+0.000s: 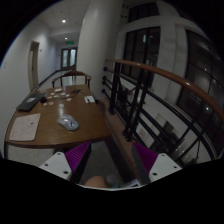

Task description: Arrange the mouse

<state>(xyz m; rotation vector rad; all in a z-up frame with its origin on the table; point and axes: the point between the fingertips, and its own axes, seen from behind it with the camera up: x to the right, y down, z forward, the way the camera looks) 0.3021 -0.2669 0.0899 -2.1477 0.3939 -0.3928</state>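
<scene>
A grey mouse (pixel 68 123) lies on a wooden table (pixel 85 128), near its front right part, beside a pale mat (pixel 24 126). My gripper (pixel 112 165) is well short of the table and to the right of it, above the floor. Its fingers (pixel 76 157) stand wide apart with magenta pads showing, and nothing is between them. The mouse is ahead and to the left of the left finger.
A dark keyboard-like thing (pixel 28 102) and small items (pixel 66 93) lie further back on the table. A wooden chair (pixel 71 77) stands behind it. A dark railing with a wooden handrail (pixel 160 72) runs along the right. A white pillar (pixel 98 45) stands beyond.
</scene>
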